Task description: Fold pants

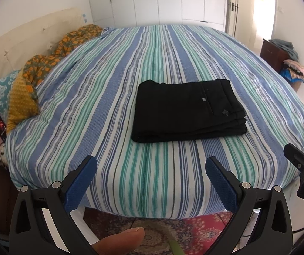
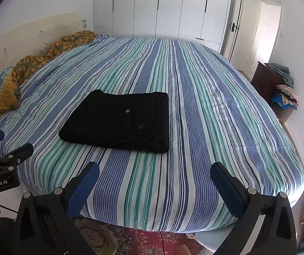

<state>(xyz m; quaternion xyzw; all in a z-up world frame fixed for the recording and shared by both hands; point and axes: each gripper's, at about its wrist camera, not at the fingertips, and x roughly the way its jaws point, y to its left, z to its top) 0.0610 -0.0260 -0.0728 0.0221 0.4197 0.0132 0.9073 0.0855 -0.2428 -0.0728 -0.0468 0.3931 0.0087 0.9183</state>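
Your left gripper (image 1: 151, 167) hangs wide open and empty at the near edge of the bed (image 1: 101, 97), and the black pants (image 1: 189, 110) lie ahead of it, slightly to its right, folded in a flat stack. Your right gripper (image 2: 154, 174) is just as wide and empty, with the pants ahead to its left. They look soft, limp and light, so the layers would likely slide apart; pinch through the whole stack at the thick near edge.

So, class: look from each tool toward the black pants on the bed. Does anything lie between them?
Nothing visible does. Between the left tool and the pants lies only bare striped bedspread; the same holds for the right tool. Both tools are open and hold nothing. The pillows sit off at the left edge.
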